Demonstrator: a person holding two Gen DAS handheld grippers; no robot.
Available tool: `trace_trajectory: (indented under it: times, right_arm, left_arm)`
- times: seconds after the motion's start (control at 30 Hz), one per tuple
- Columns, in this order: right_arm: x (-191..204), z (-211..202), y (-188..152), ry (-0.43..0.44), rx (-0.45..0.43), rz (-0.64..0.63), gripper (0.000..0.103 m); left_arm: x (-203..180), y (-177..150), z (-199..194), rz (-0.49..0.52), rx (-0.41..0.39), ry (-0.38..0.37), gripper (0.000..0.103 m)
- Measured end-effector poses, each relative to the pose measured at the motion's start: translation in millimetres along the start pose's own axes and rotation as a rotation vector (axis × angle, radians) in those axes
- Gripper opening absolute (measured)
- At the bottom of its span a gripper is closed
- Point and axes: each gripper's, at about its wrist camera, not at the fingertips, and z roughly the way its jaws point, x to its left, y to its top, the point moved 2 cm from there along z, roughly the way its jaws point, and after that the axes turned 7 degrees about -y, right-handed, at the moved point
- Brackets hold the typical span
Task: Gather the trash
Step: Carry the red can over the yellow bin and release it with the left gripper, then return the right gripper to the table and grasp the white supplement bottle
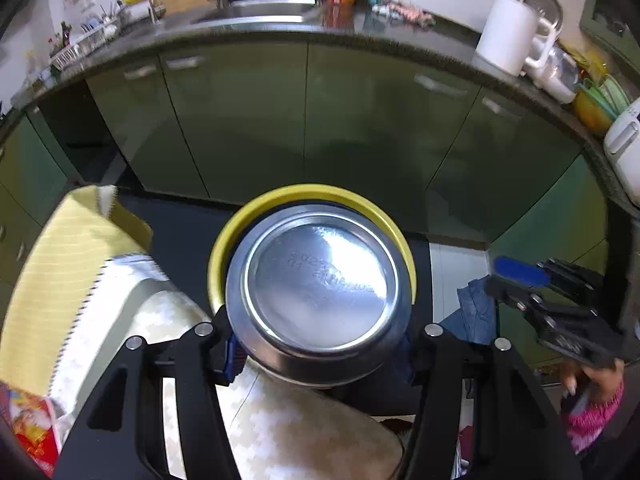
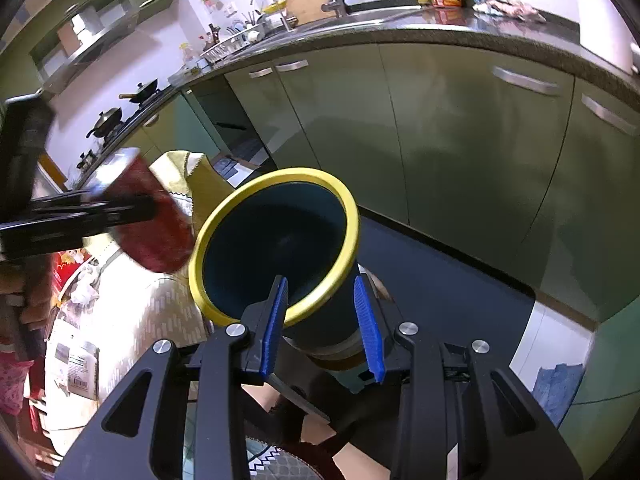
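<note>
My left gripper is shut on a drink can, silver base toward the camera, held just above the yellow-rimmed dark bin. In the right wrist view the can shows as a red body, blurred, held by the left gripper just left of the bin's yellow rim. My right gripper is open, its blue pads either side of the bin's near rim and wall, not gripping. The right gripper also shows in the left wrist view.
A table with a yellow-and-white cloth lies left of the bin, holding wrappers and packets. Green cabinets and a dark counter with a sink stand behind. A blue cloth lies on the floor.
</note>
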Motion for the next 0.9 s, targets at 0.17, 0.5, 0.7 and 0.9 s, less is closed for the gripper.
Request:
trace_trajectory:
  times: [0.17,0.5,0.7,0.9]
  right_arm:
    - [-8,6,-2,0.003,0.014,0.014,0.035]
    - [7,4,-5,0.019,0.018,-0.014,0.042]
    - [39,6,-6,0.039,0.033,-0.062,0.042]
    - [83,7,-9,0.066,0.049,-0.147,0.046]
  left_arm:
    - [7,12,38,-0.048,0.025,0.020,0.065]
    - [14,-5,-39,-0.078,-0.116,0.005,0.076]
    - [24,-47,-122,-0.135,-0.219,0.003,0.081]
    - [48,-113,-206,-0.210,-0.337,0.103,0.088]
